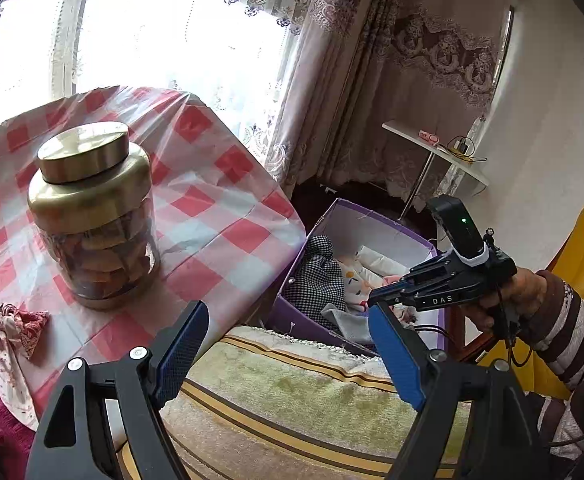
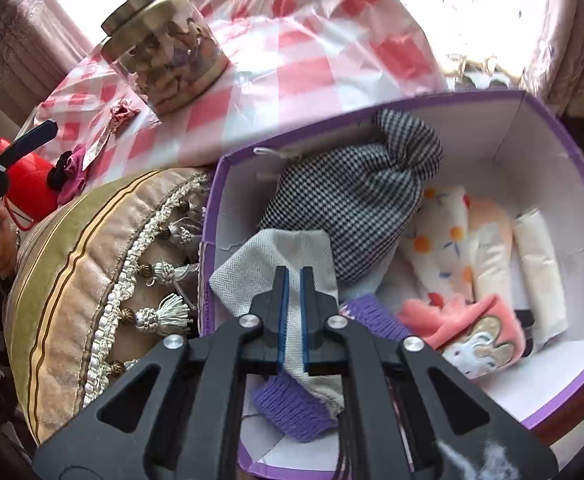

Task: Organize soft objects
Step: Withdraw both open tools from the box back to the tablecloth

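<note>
The right gripper [image 2: 294,308] has its jaws narrowed onto the grey herringbone cloth [image 2: 275,256] – likely settling it in the purple box [image 2: 564,184], with the checked pouch [image 2: 356,200] at one o'clock. The left gripper [image 1: 287,344] gapes wide and empty over the cushion [image 1: 292,392], perhaps bound for the floral cloth [image 1: 11,328] at nine o'clock on the table [image 1: 219,200].

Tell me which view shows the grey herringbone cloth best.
The right wrist view: the grey herringbone cloth lies inside the purple box, large and centred, with the right hand-held gripper closed on it. The left wrist view shows only a small grey corner, partly hidden behind that gripper.
</note>
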A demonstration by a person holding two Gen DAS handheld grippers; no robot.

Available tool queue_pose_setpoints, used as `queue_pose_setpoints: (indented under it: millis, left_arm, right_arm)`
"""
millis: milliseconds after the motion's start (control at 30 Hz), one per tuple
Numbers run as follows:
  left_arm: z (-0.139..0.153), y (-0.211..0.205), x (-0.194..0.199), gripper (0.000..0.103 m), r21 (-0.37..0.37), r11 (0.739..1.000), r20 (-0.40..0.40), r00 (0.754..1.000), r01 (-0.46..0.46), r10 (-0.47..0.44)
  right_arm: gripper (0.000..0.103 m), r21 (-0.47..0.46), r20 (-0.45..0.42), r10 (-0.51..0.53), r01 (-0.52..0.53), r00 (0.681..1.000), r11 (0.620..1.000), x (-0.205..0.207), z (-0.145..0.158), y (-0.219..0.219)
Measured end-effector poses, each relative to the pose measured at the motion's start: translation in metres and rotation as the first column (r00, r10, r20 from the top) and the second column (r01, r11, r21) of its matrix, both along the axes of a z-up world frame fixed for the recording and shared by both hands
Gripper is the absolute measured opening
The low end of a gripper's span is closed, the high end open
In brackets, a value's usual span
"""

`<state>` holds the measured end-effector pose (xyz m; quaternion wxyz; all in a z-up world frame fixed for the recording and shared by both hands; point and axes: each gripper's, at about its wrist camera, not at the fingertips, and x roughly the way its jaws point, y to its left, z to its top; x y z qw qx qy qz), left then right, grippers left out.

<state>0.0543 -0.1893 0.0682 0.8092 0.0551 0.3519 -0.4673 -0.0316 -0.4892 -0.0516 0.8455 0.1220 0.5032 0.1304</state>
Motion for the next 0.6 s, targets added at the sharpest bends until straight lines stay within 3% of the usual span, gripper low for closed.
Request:
queue_pose_setpoints:
  millis: [33,100,133,200,267,300,400,500,600]
  left_arm:
    - [0.000,0.000,0.000,0.083,0.001,1.000,0.003,1.000,-0.001,0.001]
    - [0.000,-0.001,-0.001,0.083,0.001,1.000,0.008,1.000,-0.005,0.005]
    - [0.000,-0.001,-0.001,0.083,0.000,1.000,0.009,1.000,-0.008,0.008]
    - [0.000,0.000,-0.001,0.083,0.000,1.000,0.008,1.000,-0.015,0.015]
    - [-0.001,0.001,0.000,0.083,0.000,1.000,0.005,1.000,-0.020,0.020]
    - [-0.001,0.001,0.001,0.083,-0.001,1.000,0.003,1.000,-0.022,0.022]
    - [-0.001,0.003,0.003,0.083,-0.011,0.999,-0.010,0.999,-0.032,0.032]
    - [-0.003,0.005,0.005,0.083,-0.019,0.999,-0.020,0.999,-0.037,0.036]
    - [-0.002,0.005,0.005,0.083,-0.027,0.999,-0.018,0.999,-0.037,0.037]
  right_arm:
    - [0.073,-0.008,-0.001,0.020,-0.020,1.000,1.000,-0.001,0.001,0.001]
    - [0.076,-0.027,-0.057,0.075,-0.076,0.996,0.997,0.002,-0.006,0.007]
    - [0.074,-0.042,-0.054,0.091,-0.093,0.994,0.995,0.007,-0.008,0.010]
    - [0.055,-0.035,-0.082,0.121,-0.124,0.989,0.992,0.016,-0.018,0.013]
    - [0.021,-0.032,-0.145,0.153,-0.159,0.978,0.987,0.027,-0.034,0.018]
    - [0.014,-0.044,-0.173,0.165,-0.175,0.971,0.984,0.030,-0.042,0.021]
    - [0.008,-0.067,-0.195,0.162,-0.178,0.967,0.982,0.028,-0.052,0.027]
    - [0.008,0.040,-0.161,-0.019,0.025,0.987,0.999,0.021,-0.038,0.004]
    - [0.007,0.087,-0.124,-0.150,0.161,0.981,0.983,0.008,-0.021,-0.007]
